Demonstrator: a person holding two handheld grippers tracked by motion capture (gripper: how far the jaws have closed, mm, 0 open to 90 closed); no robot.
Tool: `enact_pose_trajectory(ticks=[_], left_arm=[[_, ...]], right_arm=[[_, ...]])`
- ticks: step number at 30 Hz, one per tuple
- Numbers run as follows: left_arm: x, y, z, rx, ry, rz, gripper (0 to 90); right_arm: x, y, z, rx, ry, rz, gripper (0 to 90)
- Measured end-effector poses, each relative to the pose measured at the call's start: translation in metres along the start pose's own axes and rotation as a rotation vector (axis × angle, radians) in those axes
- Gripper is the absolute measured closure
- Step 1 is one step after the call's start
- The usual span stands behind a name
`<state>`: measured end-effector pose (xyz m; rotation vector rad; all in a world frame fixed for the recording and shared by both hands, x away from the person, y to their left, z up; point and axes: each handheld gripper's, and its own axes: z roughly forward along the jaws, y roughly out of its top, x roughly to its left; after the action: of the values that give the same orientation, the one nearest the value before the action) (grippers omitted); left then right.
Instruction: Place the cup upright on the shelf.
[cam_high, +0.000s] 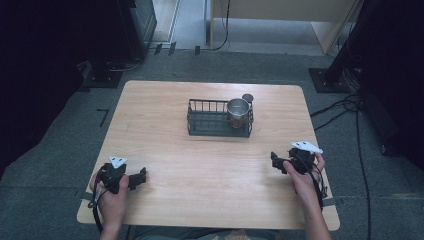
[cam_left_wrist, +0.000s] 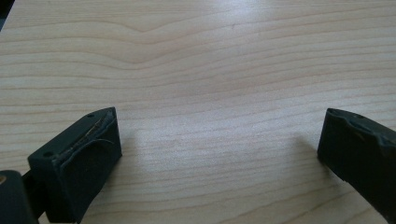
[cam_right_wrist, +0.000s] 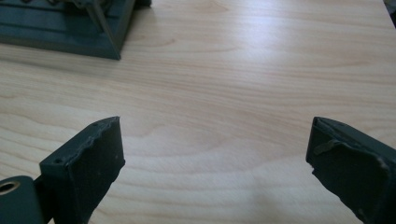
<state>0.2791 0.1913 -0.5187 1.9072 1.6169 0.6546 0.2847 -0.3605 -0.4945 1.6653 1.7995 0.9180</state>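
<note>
High view: a metal cup (cam_high: 238, 112) is seen standing upright in the right end of a dark wire basket (cam_high: 219, 118), which is set on the tabletop (cam_high: 210, 170) a little past its middle. A small dark round thing (cam_high: 247, 98) is noted just behind the cup at the basket's far right corner; what it is cannot be told. Both are well apart from the tongs. The right tongs (cam_high: 274, 161) are held low over the right side of the tabletop, nearer the basket than the left pair, jaws pointed left. The left tongs (cam_high: 141, 176) are held near the front left corner, jaws pointed right.

Right gripper view: the right tongs (cam_right_wrist: 212, 154) are seen spread wide, bare wood between the jaws, nothing pinched; a corner of the basket (cam_right_wrist: 100, 42) is caught at upper left.

Left gripper view: the left tongs (cam_left_wrist: 217, 144) are likewise spread wide over plain wood grain, nothing gripped
</note>
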Motion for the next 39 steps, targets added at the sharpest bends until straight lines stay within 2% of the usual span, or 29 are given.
enact_pose_trajectory(ticks=[23,31,39], left_arm=[[0.000,0.000,0.000,0.000,0.000,0.000,0.0],[0.000,0.000,0.000,0.000,0.000,0.000,0.0],[0.000,0.000,0.000,0.000,0.000,0.000,0.0]], right_arm=[[-0.048,-0.058,-0.029,0.076,-0.100,0.045,4.9],[-0.051,-0.067,-0.036,0.067,-0.123,0.048,4.7],[-0.052,-0.069,-0.038,0.067,-0.125,0.051,4.1]])
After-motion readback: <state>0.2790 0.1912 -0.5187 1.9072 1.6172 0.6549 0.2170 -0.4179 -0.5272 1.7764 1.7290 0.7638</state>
